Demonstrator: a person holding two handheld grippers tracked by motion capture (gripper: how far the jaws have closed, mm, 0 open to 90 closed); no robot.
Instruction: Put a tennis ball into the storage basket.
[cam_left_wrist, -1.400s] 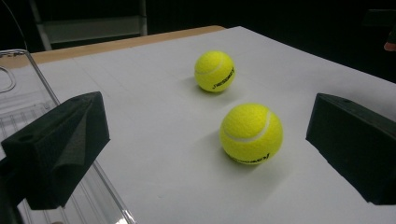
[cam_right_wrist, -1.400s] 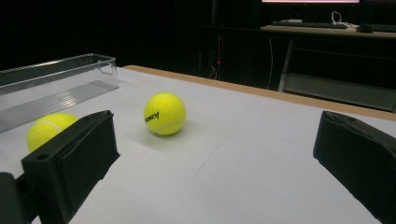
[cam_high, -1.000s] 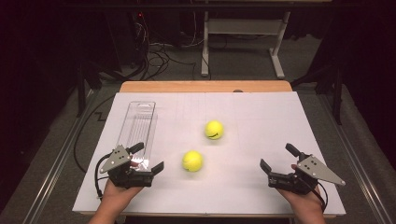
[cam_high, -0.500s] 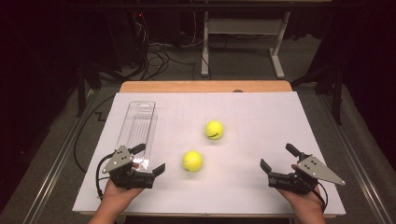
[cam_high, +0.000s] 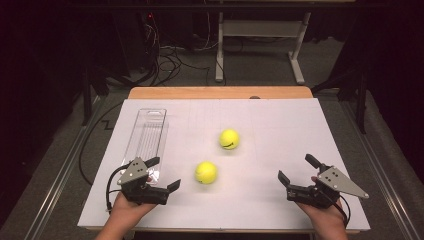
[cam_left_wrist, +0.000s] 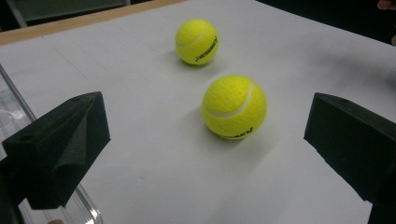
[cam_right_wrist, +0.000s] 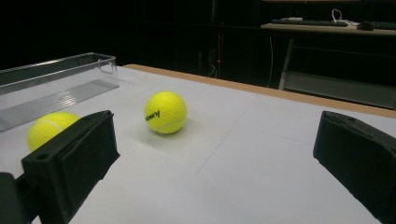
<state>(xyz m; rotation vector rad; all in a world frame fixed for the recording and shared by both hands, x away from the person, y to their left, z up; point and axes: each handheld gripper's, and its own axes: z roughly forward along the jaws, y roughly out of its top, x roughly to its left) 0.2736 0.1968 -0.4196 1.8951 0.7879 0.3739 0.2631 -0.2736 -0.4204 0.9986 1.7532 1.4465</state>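
Nothing has moved: both hand-held grippers, left (cam_high: 164, 174) and right (cam_high: 296, 169), stay spread beside two tennis balls (cam_high: 206, 172).

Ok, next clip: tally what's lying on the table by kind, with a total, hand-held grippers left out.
Yellow tennis balls: 2, the nearer ball and the farther ball
Clear plastic tray: 1
Total: 3

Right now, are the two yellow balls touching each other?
Apart. The high view shows white table between the near ball and the far ball; the left gripper view shows that gap too.
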